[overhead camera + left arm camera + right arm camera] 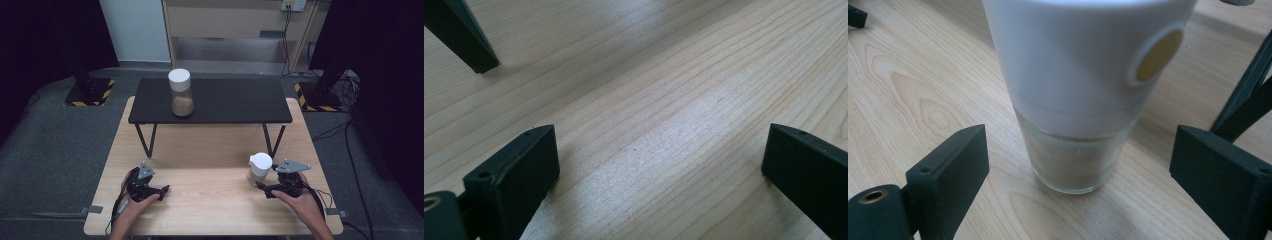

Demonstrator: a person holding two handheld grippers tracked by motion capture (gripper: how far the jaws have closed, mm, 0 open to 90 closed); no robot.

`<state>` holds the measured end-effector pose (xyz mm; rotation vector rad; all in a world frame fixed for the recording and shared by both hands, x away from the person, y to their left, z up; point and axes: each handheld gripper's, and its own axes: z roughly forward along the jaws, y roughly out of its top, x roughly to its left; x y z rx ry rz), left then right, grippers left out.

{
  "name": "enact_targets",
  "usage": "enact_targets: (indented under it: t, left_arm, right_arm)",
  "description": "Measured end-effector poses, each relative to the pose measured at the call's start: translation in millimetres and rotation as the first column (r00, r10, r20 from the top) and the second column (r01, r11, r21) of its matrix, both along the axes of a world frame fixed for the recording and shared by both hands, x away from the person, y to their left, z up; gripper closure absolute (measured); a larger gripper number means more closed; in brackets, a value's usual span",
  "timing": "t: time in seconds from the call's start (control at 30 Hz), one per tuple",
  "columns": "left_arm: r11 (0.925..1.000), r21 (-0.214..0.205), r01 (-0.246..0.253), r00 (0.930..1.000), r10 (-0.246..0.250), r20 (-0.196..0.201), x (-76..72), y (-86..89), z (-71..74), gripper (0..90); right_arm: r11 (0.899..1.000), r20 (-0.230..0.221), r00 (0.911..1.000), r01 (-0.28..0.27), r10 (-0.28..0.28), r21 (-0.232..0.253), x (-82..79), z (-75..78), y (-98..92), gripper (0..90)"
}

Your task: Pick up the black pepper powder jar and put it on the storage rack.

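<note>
The right gripper sits low on the wooden table at about 4 o'clock, its jaws spread wide on either side of a glass shaker jar with a white cap, touching neither wall; it looks lined up at the clear lower glass for a grasp below the cap. The left gripper, at about 8 o'clock, rests with its jaws released over bare wood, probably parked out of the way. A second white-capped jar stands upright at 12 o'clock on the black raised shelf, a likely destination for the near jar.
</note>
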<state>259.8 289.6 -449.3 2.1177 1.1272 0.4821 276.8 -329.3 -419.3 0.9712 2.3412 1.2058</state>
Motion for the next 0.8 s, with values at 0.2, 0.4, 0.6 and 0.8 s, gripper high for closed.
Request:
enact_targets:
  t: [0.2,0.4,0.6,0.8]
  left_arm:
    - [1.0000,0.000,0.000,1.0000,0.000,0.000,0.0,0.0,0.0,0.7]
    - [1.0000,0.001,0.000,1.0000,0.000,0.000,0.0,0.0,0.0,0.7]
    - [1.0000,0.000,-0.002,1.0000,0.002,0.000,-0.3,-0.2,0.0,0.7]
    - [1.0000,0.000,-0.003,1.0000,0.003,0.000,-0.4,-0.3,0.0,0.7]
  right_arm:
    - [1.000,0.007,1.0000,-0.003,0.003,-0.006,2.3,1.7,3.7,13.3]
    - [1.000,0.010,0.9999,-0.007,0.007,-0.008,5.8,2.2,5.5,14.9]
    - [1.000,0.013,0.9999,-0.009,0.009,0.003,10.9,1.8,7.8,16.1]
    - [1.000,0.013,0.9999,-0.006,0.006,0.016,14.9,0.3,9.2,18.5]
